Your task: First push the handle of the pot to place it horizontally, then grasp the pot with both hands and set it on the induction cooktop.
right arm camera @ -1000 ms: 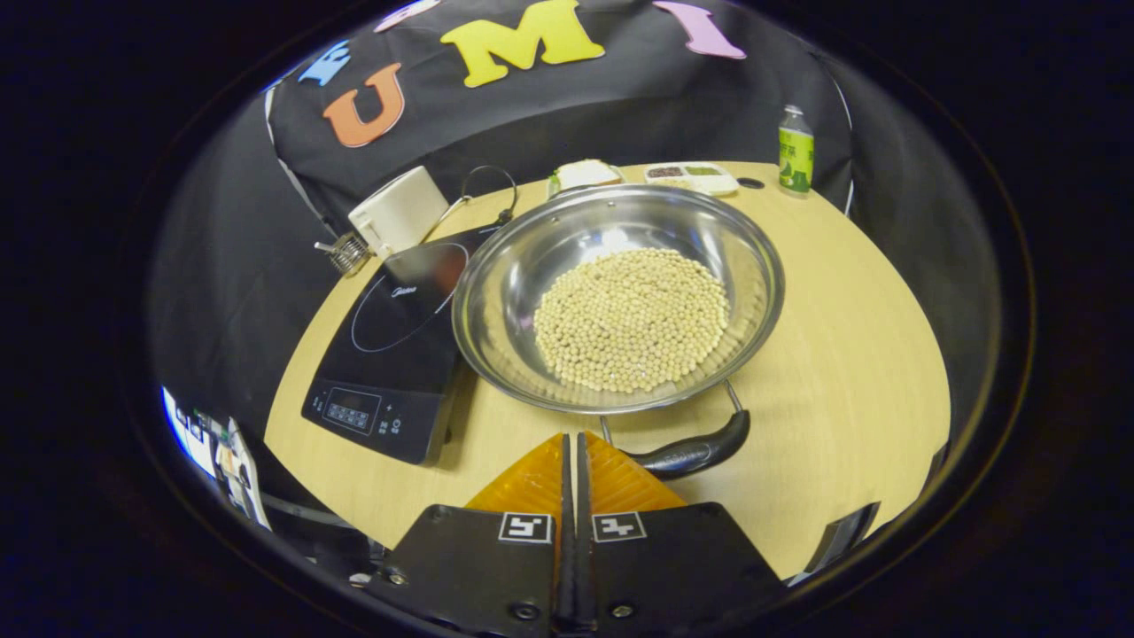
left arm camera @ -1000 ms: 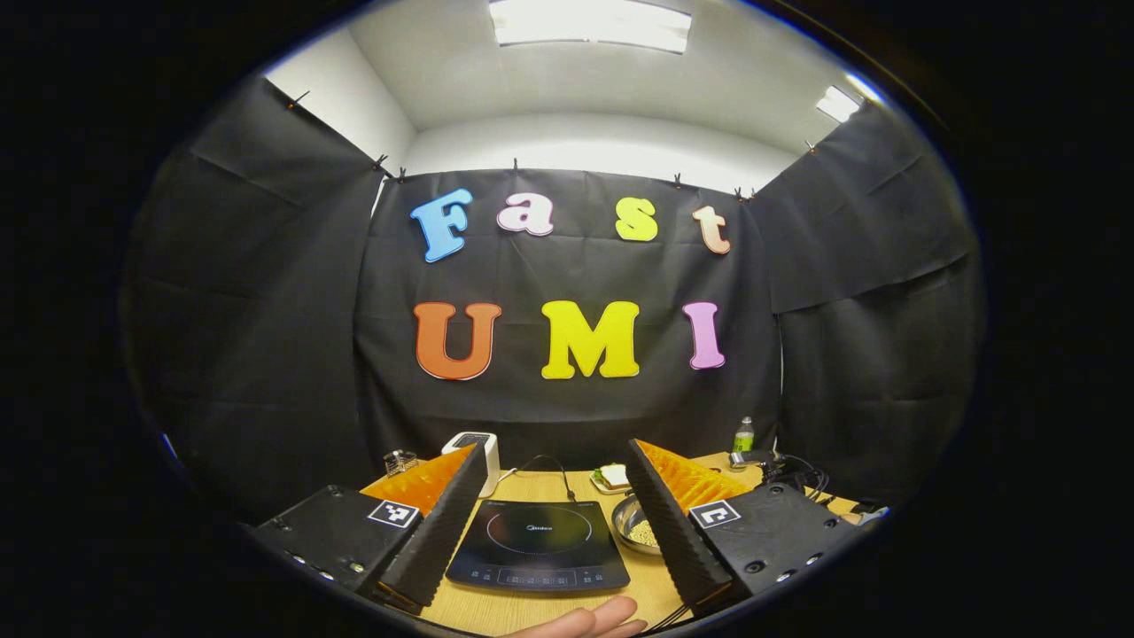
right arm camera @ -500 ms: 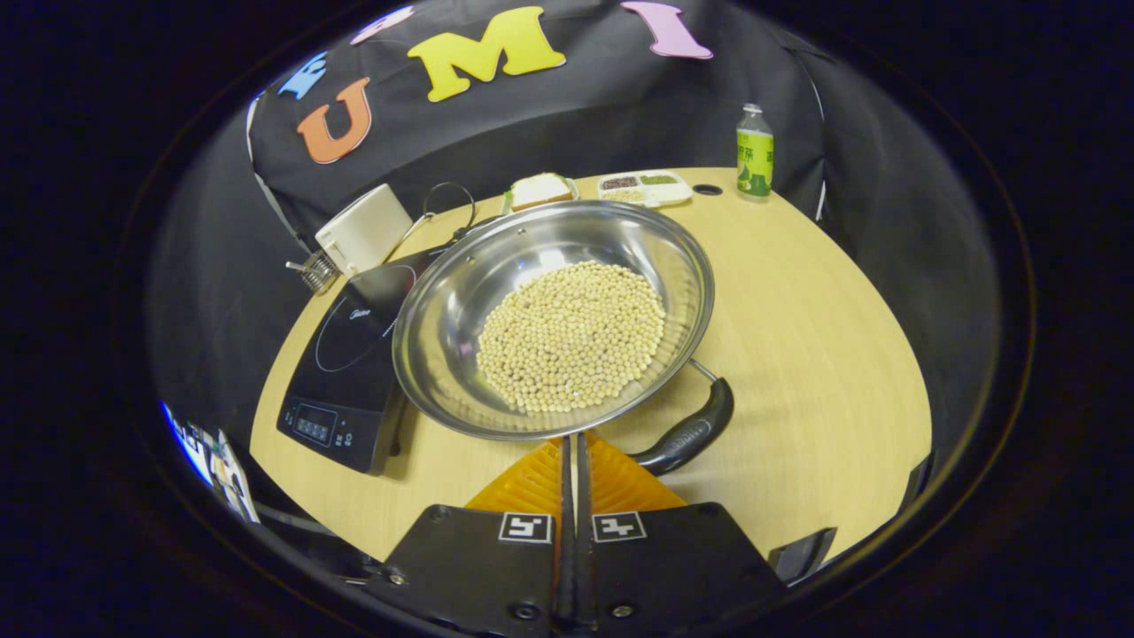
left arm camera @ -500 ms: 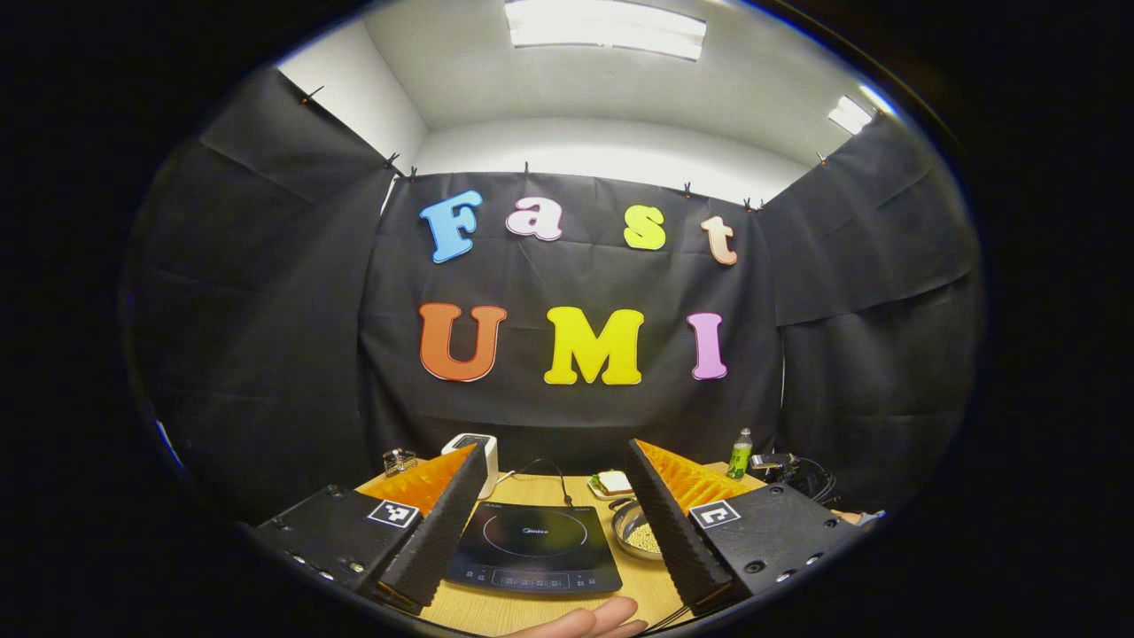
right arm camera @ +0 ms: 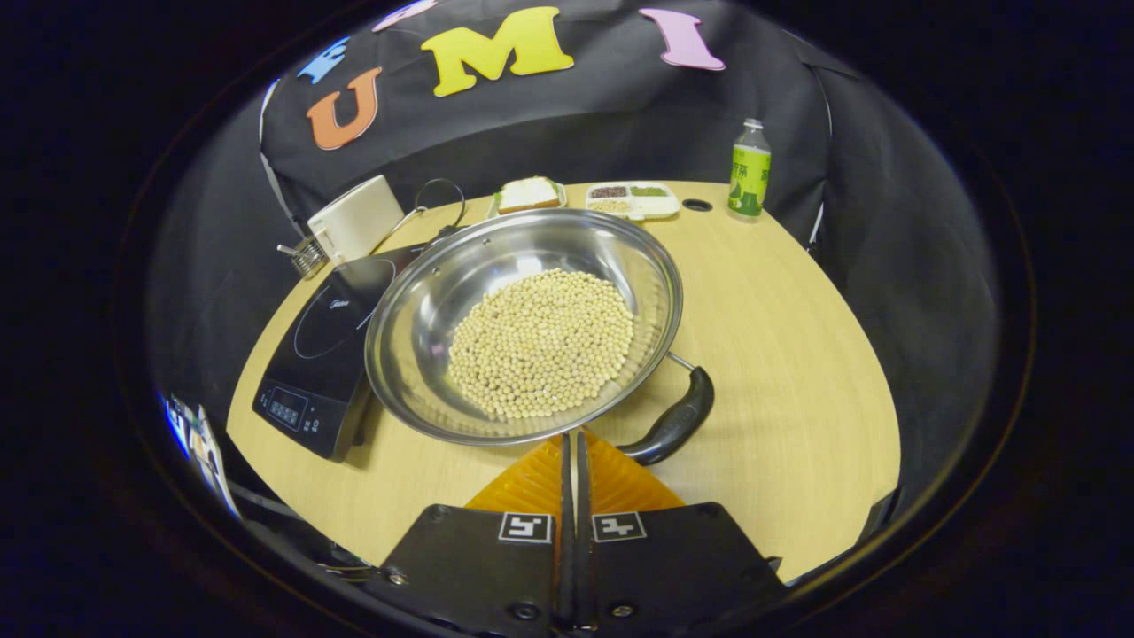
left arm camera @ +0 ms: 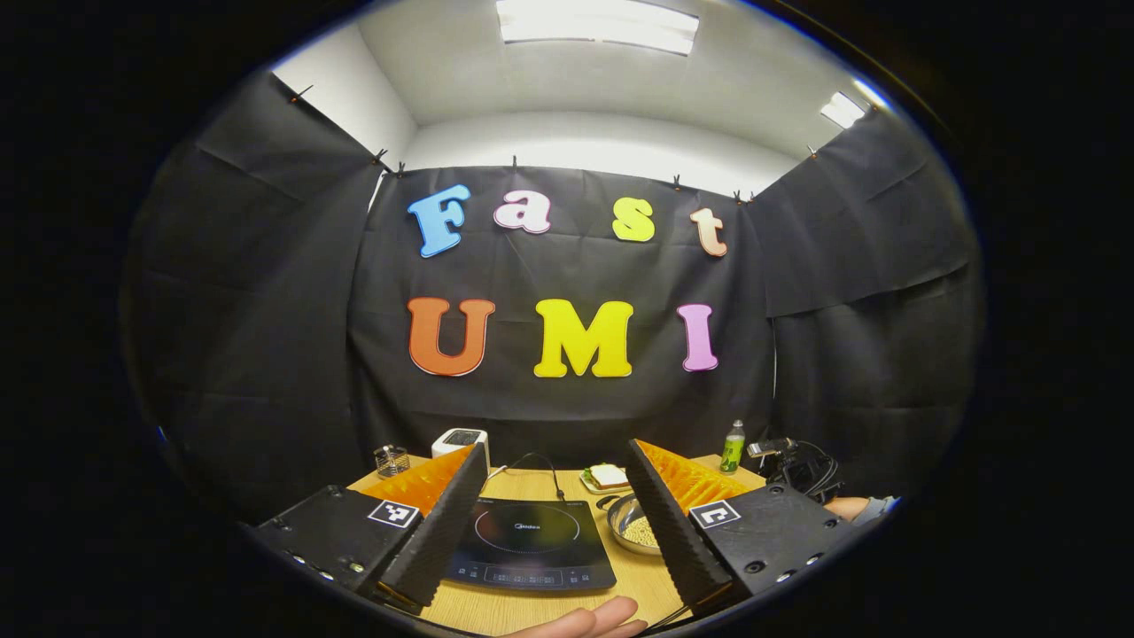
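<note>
A steel pot (right arm camera: 416,301) holding pale beans stands on the wooden table, its left rim next to the black induction cooktop (right arm camera: 310,354). Its black handle (right arm camera: 675,424) points to the lower right. My right gripper (right arm camera: 571,436) is shut, with its tips at the pot's near rim just left of the handle. In the left gripper view, my left gripper (left arm camera: 556,454) is open and held above the near table edge. The cooktop (left arm camera: 523,542) lies between its fingers, and the pot (left arm camera: 631,530) shows beside the right finger.
At the table's back stand a white box (right arm camera: 359,217), a small wire holder (right arm camera: 306,257), a plate with a sandwich (right arm camera: 527,193), a divided tray (right arm camera: 633,197) and a green bottle (right arm camera: 749,168). A hand (left arm camera: 589,620) shows at the bottom edge.
The pot has shifted left in the right gripper view and its handle has swung from the near side toward the right. The left gripper stays open, barely moving.
</note>
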`<action>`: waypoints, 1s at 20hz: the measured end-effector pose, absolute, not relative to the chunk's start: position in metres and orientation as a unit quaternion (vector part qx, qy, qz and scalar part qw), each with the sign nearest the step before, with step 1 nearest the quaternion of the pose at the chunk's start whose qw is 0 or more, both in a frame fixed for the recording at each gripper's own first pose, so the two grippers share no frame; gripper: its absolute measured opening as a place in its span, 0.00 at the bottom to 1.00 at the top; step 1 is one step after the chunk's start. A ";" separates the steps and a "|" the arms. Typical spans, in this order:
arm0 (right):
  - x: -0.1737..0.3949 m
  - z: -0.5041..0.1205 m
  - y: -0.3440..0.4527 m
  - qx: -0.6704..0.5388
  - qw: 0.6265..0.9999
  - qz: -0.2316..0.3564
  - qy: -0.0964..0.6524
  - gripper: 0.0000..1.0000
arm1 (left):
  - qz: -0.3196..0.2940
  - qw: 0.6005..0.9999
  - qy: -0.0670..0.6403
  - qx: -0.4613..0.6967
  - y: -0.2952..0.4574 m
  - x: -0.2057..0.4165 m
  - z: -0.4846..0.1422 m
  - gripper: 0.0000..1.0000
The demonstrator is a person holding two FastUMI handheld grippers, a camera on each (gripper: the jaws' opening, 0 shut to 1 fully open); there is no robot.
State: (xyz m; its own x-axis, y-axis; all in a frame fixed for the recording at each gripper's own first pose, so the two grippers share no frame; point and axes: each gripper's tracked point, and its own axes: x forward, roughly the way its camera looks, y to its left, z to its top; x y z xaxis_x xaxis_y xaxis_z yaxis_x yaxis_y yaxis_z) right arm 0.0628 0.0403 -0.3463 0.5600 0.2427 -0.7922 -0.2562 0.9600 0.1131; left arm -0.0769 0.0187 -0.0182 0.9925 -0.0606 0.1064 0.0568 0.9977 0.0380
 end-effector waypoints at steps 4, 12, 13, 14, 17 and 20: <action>0.067 -0.343 0.026 -0.031 0.885 0.144 0.442 0.04 | -0.031 0.998 -0.055 0.020 0.016 -0.075 -0.019 0.95; 0.083 -0.344 0.004 -0.039 0.887 0.151 0.435 0.04 | -0.039 0.998 -0.045 0.025 -0.009 -0.056 -0.023 0.95; 0.085 -0.343 0.002 -0.041 0.887 0.153 0.434 0.04 | -0.041 0.998 -0.042 0.027 -0.013 -0.052 -0.023 0.95; 0.088 -0.344 -0.002 -0.044 0.887 0.153 0.433 0.04 | -0.043 0.998 -0.041 0.029 -0.019 -0.049 -0.023 0.95; 0.096 -0.342 -0.012 -0.055 0.887 0.158 0.430 0.04 | -0.051 0.998 -0.035 0.031 -0.035 -0.034 -0.023 0.95; 0.105 -0.340 -0.018 -0.070 0.888 0.167 0.422 0.04 | -0.058 0.997 -0.035 0.029 -0.050 -0.023 -0.021 0.95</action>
State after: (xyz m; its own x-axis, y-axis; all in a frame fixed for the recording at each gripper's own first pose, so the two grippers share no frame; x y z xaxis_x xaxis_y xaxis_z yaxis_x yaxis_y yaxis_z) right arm 0.1049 -0.0178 -0.3400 0.5885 0.2378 -0.7728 -0.3558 0.9344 0.0166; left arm -0.0232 -0.0499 -0.0211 0.9909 -0.1168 0.0673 0.1126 0.9917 0.0620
